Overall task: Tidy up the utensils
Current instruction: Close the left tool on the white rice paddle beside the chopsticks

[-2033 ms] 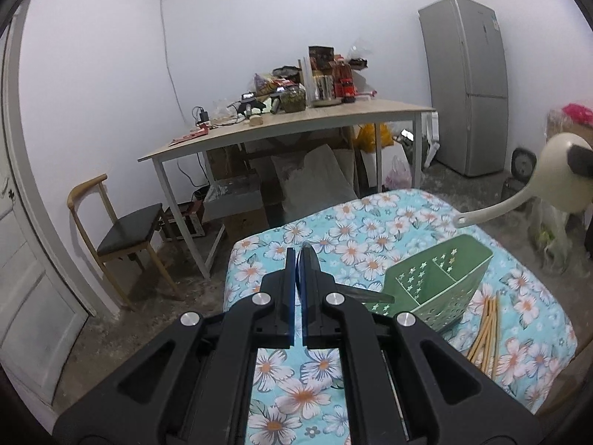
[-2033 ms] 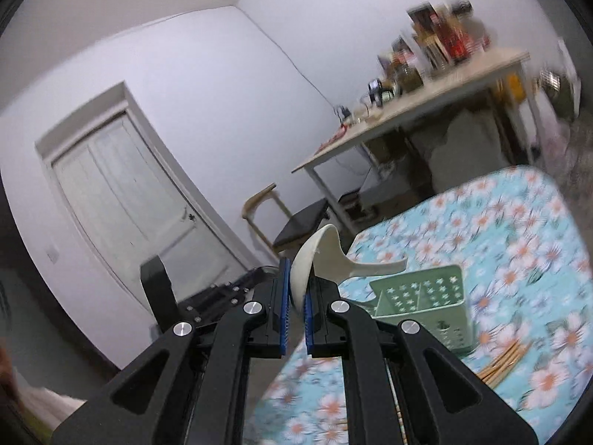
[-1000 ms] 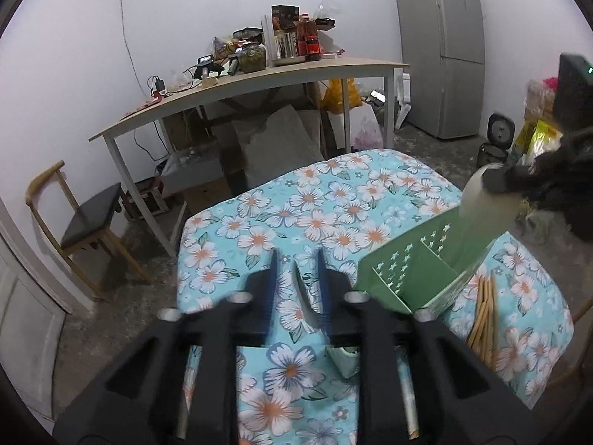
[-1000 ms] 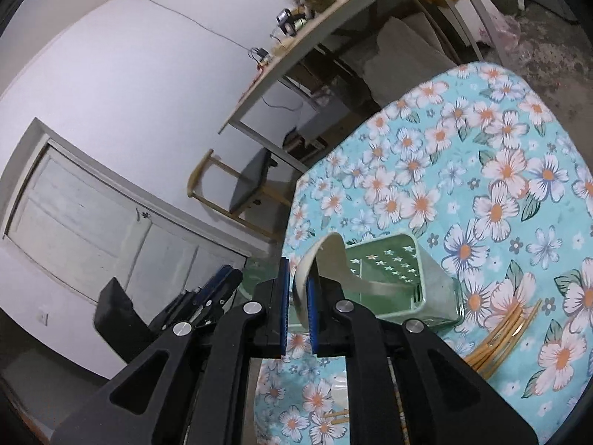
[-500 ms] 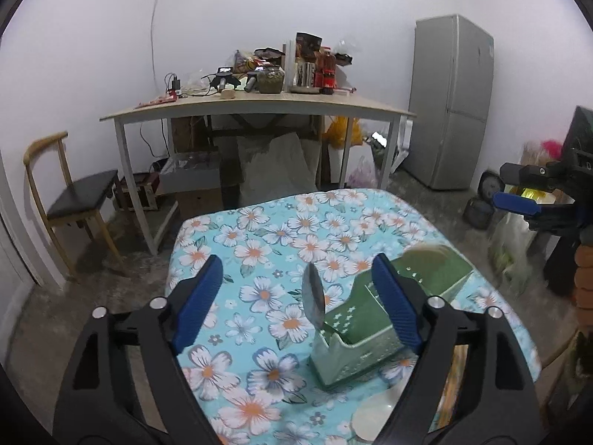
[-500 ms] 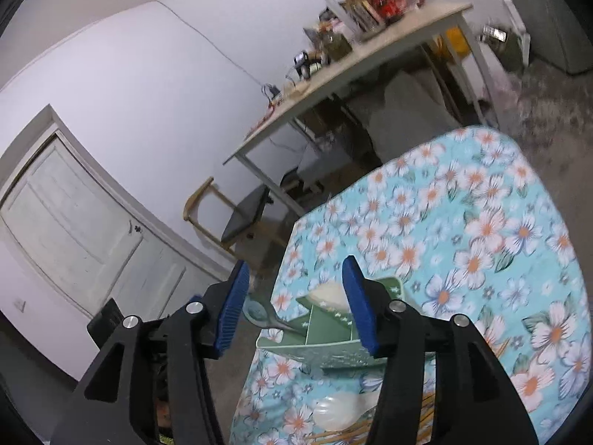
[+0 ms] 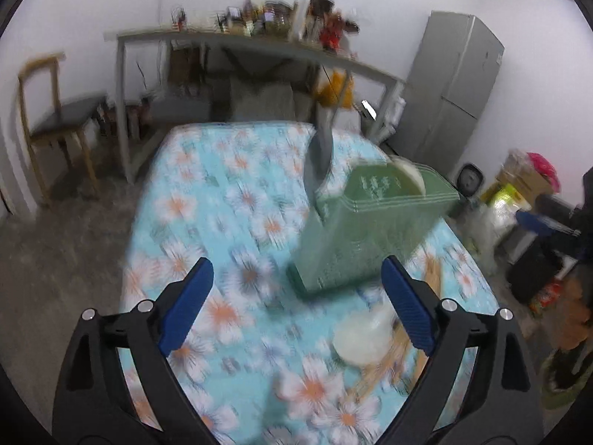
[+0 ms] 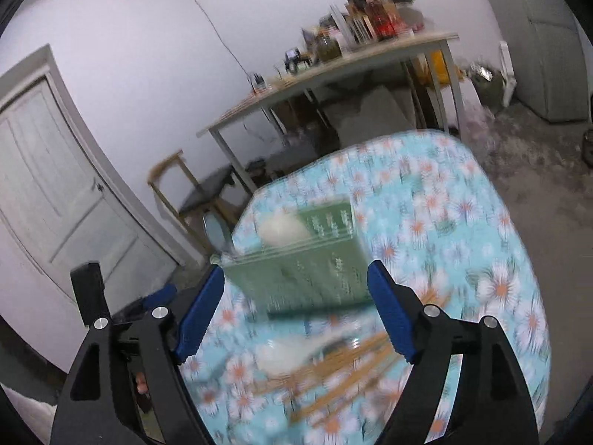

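Standing on the floral tablecloth [image 7: 192, 200], the green plastic utensil caddy [image 7: 367, 230] is released; the left gripper [image 7: 296, 296] and right gripper [image 8: 296, 307] jaws have just been opened, nothing clamped.

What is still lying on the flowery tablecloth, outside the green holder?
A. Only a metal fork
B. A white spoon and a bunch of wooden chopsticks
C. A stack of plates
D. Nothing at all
B. A white spoon and wooden chopsticks lie on the tablecloth in front of the green holder, which already has a white spoon and a metal spoon in it.
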A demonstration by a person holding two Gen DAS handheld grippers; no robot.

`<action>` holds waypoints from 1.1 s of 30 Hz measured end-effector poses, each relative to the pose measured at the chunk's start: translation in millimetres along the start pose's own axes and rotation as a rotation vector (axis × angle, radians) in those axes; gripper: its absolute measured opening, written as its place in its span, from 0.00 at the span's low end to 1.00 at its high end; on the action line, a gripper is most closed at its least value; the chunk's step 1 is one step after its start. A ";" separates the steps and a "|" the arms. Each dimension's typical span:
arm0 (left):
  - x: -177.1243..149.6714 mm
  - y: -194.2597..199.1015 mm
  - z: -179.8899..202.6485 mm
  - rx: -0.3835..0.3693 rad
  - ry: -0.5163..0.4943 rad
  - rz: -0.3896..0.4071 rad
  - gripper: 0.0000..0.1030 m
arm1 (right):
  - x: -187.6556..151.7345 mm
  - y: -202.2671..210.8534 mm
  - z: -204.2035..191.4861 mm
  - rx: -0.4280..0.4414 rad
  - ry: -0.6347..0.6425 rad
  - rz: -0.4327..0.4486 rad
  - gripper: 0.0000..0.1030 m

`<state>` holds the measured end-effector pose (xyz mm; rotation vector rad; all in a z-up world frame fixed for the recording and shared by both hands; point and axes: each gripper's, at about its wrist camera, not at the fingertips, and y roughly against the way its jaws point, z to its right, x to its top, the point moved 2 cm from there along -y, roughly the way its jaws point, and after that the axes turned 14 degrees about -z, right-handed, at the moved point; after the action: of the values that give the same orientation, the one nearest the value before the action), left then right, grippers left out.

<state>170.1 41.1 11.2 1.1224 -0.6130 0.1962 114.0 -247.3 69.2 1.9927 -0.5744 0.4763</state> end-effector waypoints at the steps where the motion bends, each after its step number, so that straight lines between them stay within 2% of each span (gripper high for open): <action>1: -6.3 -3.0 -1.0 -0.023 0.008 -0.016 0.86 | -10.9 -5.8 2.5 -0.004 -0.009 -0.018 0.75; 3: -17.5 -9.4 -2.7 -0.057 0.032 -0.042 0.90 | -31.6 -16.0 5.6 -0.027 -0.021 -0.034 0.75; 6: -30.9 -12.3 -3.6 -0.081 0.050 -0.038 0.91 | -55.9 -26.5 9.9 -0.027 -0.051 -0.042 0.75; 9: -38.6 -16.1 -2.5 -0.109 0.061 -0.043 0.92 | -73.4 -36.9 14.2 -0.032 -0.078 -0.054 0.67; 14: -49.7 -18.7 5.3 -0.063 0.025 -0.028 0.92 | -89.0 -50.2 16.2 -0.046 -0.086 -0.070 0.55; 17: -56.0 -21.6 18.1 -0.012 -0.049 -0.017 0.92 | -95.4 -51.3 14.3 -0.077 -0.069 -0.051 0.51; 22: -76.2 -48.1 29.3 0.016 -0.099 -0.091 0.92 | -102.0 -57.5 18.5 -0.105 -0.066 -0.038 0.46; 25: -79.6 -58.8 29.2 -0.006 -0.083 -0.125 0.91 | -102.3 -61.1 23.2 -0.107 -0.071 -0.040 0.44; 26: -78.6 -58.3 28.6 -0.017 -0.075 -0.122 0.90 | -102.0 -61.7 24.2 -0.106 -0.072 -0.038 0.44; 28: -75.1 -56.5 27.0 -0.062 -0.057 -0.112 0.76 | -101.0 -62.7 26.2 -0.093 -0.076 -0.037 0.43; 29: -73.1 -57.0 25.6 -0.091 -0.043 -0.119 0.73 | -100.6 -63.4 27.2 -0.090 -0.078 -0.035 0.43; 33: -69.2 -68.1 24.5 -0.190 0.002 -0.181 0.58 | -99.8 -68.0 30.0 -0.077 -0.085 -0.039 0.43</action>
<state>134.8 0.3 -73.1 0.9873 -0.5136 -0.0165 74.9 -226.0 -47.0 1.9545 -0.5970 0.3419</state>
